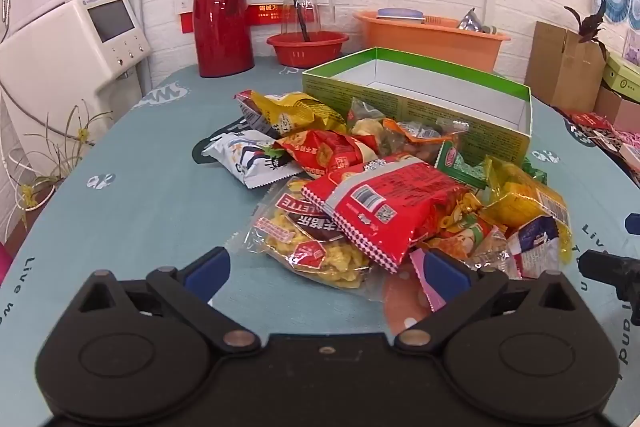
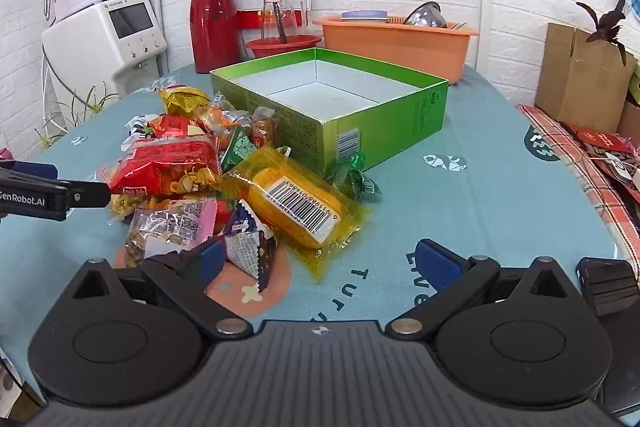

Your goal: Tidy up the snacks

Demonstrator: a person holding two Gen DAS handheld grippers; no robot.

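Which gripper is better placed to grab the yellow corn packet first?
Probably the right gripper: it is open, with the yellow corn packet just ahead. From the left gripper, that packet lies far across the pile.

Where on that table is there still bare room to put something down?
Inside the green box, which holds nothing. On the blue cloth right of the box and the yellow packet. Also left of the snack pile, toward the red jug. In front of the box it's crowded.

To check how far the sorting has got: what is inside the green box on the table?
The green box shows only its bare white floor and walls; no snack is in it. The near inner corner is hidden behind its front wall. The snack pile lies outside.
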